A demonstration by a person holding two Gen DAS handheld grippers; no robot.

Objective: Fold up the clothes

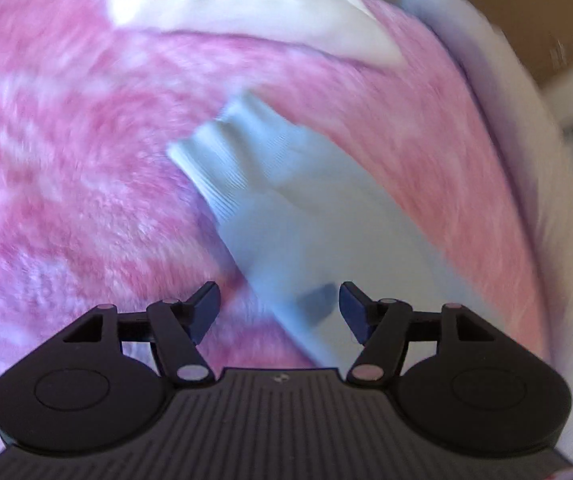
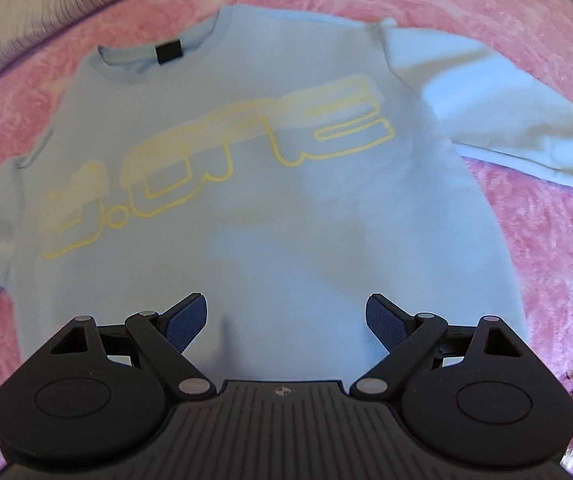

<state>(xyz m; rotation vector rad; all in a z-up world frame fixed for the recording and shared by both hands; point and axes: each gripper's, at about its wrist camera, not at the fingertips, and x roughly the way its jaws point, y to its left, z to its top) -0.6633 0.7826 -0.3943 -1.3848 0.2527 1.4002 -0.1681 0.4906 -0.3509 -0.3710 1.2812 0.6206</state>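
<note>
A light blue sweatshirt [image 2: 270, 216] with yellow outlined lettering lies flat, front up, on a pink fuzzy blanket [image 2: 546, 208]. Its collar with a black tag points away from me and one sleeve [image 2: 498, 120] stretches out to the right. My right gripper [image 2: 286, 316] is open and empty, hovering over the sweatshirt's lower part. In the left wrist view the other sleeve [image 1: 286, 208] with its ribbed cuff lies across the blanket [image 1: 66, 160]. My left gripper [image 1: 279, 308] is open and empty, just above that sleeve. The view is blurred.
A white cloth [image 1: 226, 0] lies on the blanket beyond the sleeve. A white padded edge [image 1: 526, 128] borders the blanket on the right, with brown floor or furniture behind. A pale ribbed surface [image 2: 46, 4] lies past the blanket's far left edge.
</note>
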